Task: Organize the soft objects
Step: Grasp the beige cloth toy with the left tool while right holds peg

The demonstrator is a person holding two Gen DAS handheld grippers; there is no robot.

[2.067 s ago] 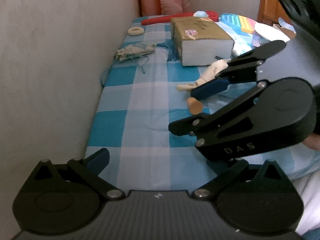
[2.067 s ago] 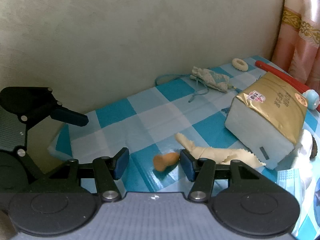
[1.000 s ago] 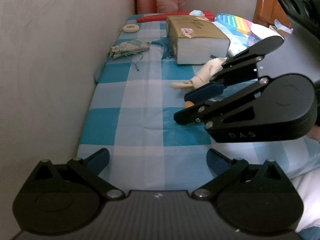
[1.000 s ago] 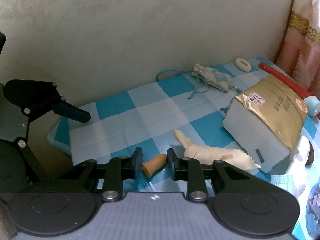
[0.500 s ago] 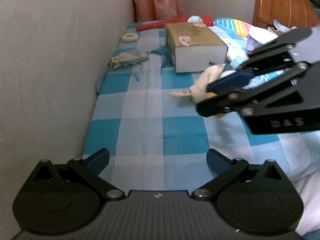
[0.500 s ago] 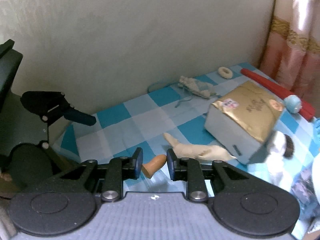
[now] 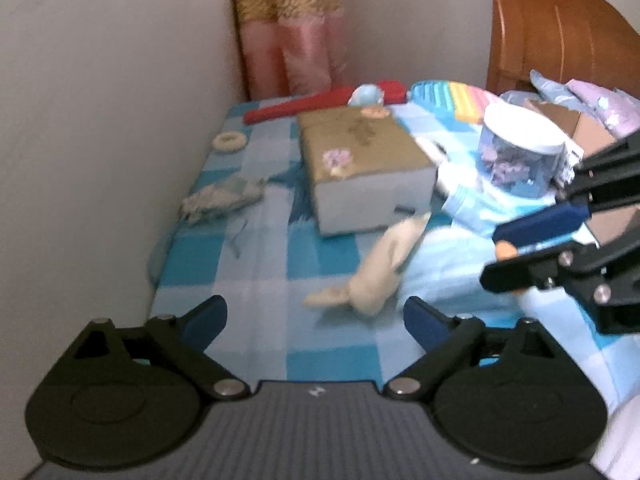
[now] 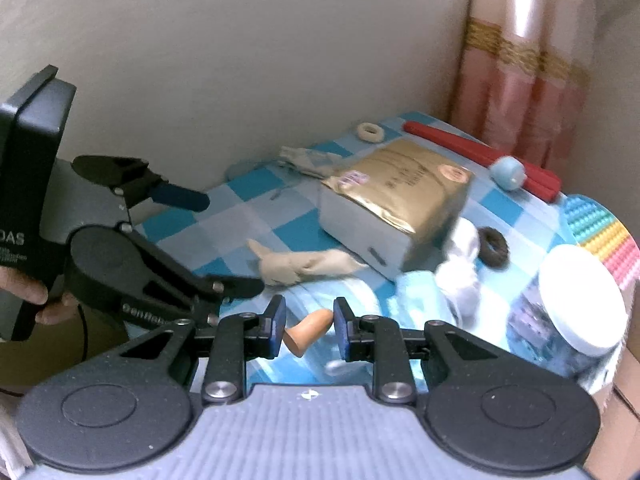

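My right gripper (image 8: 309,329) is shut on a small orange foam piece (image 8: 308,330) and holds it above the blue checked bedsheet (image 8: 256,220); it also shows at the right of the left wrist view (image 7: 505,249). My left gripper (image 7: 314,320) is open and empty, low over the sheet, with a beige cloth (image 7: 376,276) lying just ahead between its fingers. The beige cloth (image 8: 300,266) lies in front of a gold-topped tissue pack (image 8: 396,204). A pale knitted pouch (image 7: 222,198) lies near the wall.
A wall runs along the left. A red bat (image 7: 316,105), a cream ring (image 7: 229,142), a rainbow pop mat (image 7: 452,100), a white-lidded jar (image 7: 520,152), a dark ring (image 8: 493,247), white cloth (image 8: 460,264) and a cardboard box (image 7: 580,124) lie farther back.
My right gripper closed on the orange foam piece, lifted it off the sheet and carried it to the right. My left gripper moved forward towards the beige cloth, staying open.
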